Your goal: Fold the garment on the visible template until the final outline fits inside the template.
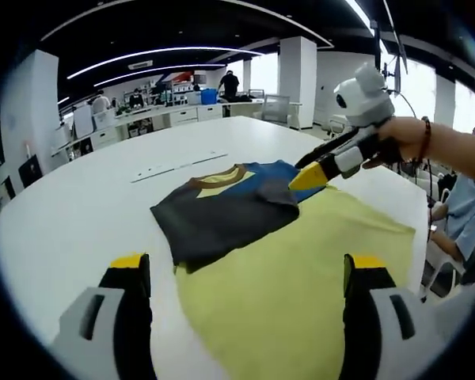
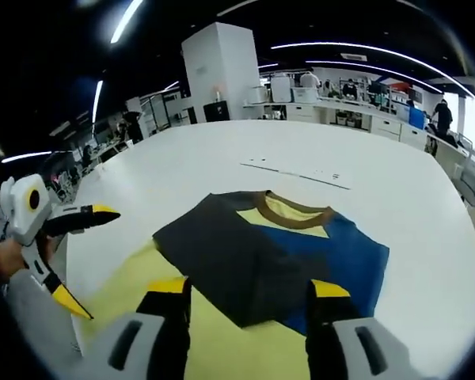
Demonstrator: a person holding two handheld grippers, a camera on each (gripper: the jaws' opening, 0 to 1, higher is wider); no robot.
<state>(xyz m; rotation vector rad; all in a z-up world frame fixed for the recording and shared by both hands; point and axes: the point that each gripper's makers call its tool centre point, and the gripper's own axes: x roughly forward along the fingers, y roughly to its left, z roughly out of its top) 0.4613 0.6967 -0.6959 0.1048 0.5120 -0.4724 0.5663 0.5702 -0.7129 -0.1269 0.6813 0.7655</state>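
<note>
Both tongs, left [image 1: 241,273] and right [image 2: 245,294], hover agape above the garment [image 2: 261,257].

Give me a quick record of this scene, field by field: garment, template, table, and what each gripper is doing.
garment: T-shirt, dark grey and blue with brown collar, partly folded
template: yellow sheet under the shirt, much of it uncovered
table: white, a pale strip lying beyond the collar
left gripper: open, off the cloth, holding nothing
right gripper: jaws together at the shirt's blue edge; grip on cloth not discernible
</note>
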